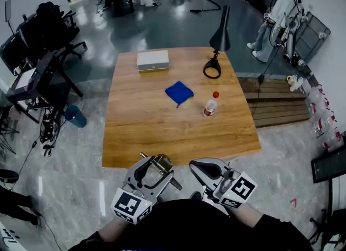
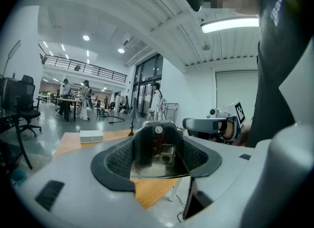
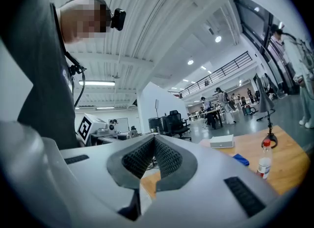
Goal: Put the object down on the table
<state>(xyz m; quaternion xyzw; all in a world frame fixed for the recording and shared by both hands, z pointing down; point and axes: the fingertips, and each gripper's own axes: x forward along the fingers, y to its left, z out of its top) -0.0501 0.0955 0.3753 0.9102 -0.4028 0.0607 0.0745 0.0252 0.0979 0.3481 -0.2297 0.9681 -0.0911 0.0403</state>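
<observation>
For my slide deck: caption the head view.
Left gripper holding a brass-coloured metal object before the near edge of the wooden table; right gripper shut.

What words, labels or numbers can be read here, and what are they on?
No text reads clearly anywhere.
Bottle label: too small to read.
Left marker cube and right marker cube: black-and-white square patterns, no words.
White box: no print visible.
Person's dark shirt: white letters, cut off, unreadable.

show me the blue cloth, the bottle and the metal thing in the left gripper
blue cloth (image 1: 179, 92): head view, its middle
bottle (image 1: 210, 107): head view, its label
metal object (image 1: 162, 164): head view, its brass-coloured top
</observation>
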